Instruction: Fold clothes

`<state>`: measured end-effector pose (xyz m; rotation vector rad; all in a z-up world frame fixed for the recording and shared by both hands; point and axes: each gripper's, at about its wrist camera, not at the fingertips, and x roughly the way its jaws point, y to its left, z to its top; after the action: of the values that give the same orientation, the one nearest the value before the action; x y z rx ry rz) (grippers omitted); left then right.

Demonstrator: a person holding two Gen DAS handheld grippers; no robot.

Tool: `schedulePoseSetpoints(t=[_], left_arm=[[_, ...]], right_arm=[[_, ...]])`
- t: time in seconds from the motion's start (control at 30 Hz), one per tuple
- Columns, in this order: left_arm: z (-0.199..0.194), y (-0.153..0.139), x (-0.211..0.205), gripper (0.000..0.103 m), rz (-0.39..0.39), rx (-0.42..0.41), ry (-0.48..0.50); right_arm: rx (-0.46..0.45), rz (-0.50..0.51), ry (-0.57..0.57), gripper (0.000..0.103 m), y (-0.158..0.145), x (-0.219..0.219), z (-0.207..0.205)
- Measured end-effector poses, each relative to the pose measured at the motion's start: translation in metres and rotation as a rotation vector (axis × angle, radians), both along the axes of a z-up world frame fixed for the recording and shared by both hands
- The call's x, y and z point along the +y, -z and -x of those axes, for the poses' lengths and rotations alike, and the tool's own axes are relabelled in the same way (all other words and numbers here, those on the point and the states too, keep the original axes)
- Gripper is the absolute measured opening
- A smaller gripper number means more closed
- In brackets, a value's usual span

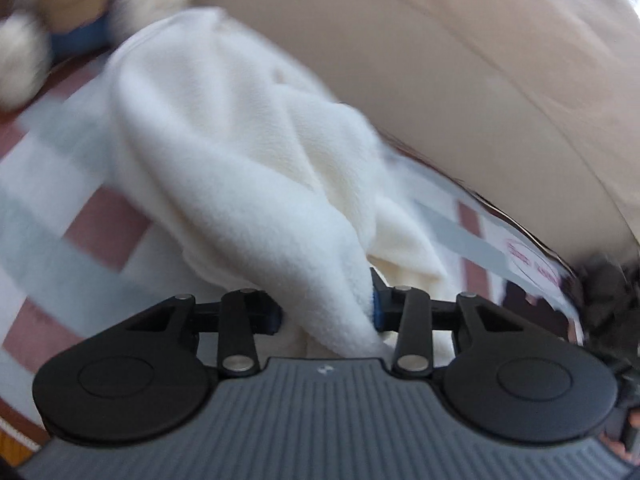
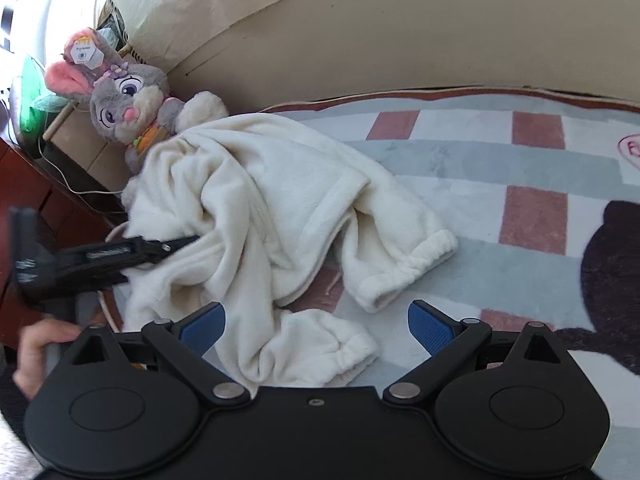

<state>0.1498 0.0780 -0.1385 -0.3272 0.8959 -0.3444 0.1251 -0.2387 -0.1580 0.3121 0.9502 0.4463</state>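
1. Your left tool point(image 1: 328, 312) is clamped on a fold of the white fleece garment point(image 1: 240, 168), which drapes up and away from its blue pads; that view is blurred.
2. Your right tool point(image 2: 316, 326) has its jaws wide apart, gripping nothing, and hovers just above the garment's near cuff point(image 2: 352, 354).
3. The garment point(image 2: 256, 208) lies crumpled on the checked rug point(image 2: 532, 216), its second cuffed end point(image 2: 412, 268) spread toward the right.
4. In the right wrist view, your left tool point(image 2: 176, 245) reaches into the garment's left edge.
5. A grey plush rabbit point(image 2: 128, 100) sits just behind the garment, against the beige cushion point(image 2: 400, 32).
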Motion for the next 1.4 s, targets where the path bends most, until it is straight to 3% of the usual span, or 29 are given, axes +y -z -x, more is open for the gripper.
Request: schedulePoseSetpoints(t=[0.1,0.2,0.27,0.37,0.5,0.67,0.87,1.0,1.07,1.13,1.27,1.33,1.4], left_arm=[[0.011,-0.027,-0.035,0.035,-0.061,-0.082,0.080],[0.014,-0.053,-0.067,0.035,-0.102,-0.161,0.156],[0.018,-0.060,-0.082,0.035,-0.035,-0.174,0.203],[0.018,-0.063,-0.097,0.034,0.192,-0.132,0.255],[0.027,-0.082,-0.146,0.034,0.181,-0.165,0.344],[0.042,-0.113,-0.197,0.033,0.205,-0.211,0.462],[0.087,-0.165,-0.225,0.033,0.233,-0.315,0.585],[0.108,-0.187,-0.242,0.033,0.274,-0.314,0.686],[0.119,-0.189,-0.271,0.035,0.215,-0.339,0.752],[0.123,-0.177,-0.313,0.038,0.079,-0.334,0.785],[0.109,-0.121,-0.372,0.045,-0.342,-0.204,0.717],[0.107,-0.092,-0.373,0.048,-0.452,-0.184,0.694],[0.113,-0.076,-0.363,0.053,-0.504,-0.243,0.669]], right_arm=[[-0.080,0.102,0.030,0.097,-0.009,-0.002,0.010],[-0.152,0.110,0.054,0.097,-0.020,-0.012,0.022],[-0.170,0.087,0.066,0.097,-0.025,-0.022,0.027],[-0.204,0.040,0.105,0.097,-0.032,-0.044,0.039],[-0.263,-0.003,0.229,0.097,-0.038,-0.081,0.060],[-0.262,-0.103,0.313,0.097,-0.040,-0.135,0.083],[-0.327,0.104,0.378,0.097,-0.050,-0.174,0.129],[-0.373,0.048,0.334,0.097,-0.052,-0.186,0.151],[-0.378,0.001,0.322,0.097,-0.050,-0.188,0.158],[-0.355,-0.015,0.315,0.097,-0.044,-0.189,0.160],[-0.251,0.167,0.361,0.097,-0.022,-0.180,0.154],[-0.250,0.276,0.406,0.097,-0.014,-0.172,0.154],[-0.259,0.326,0.421,0.097,-0.010,-0.166,0.153]])
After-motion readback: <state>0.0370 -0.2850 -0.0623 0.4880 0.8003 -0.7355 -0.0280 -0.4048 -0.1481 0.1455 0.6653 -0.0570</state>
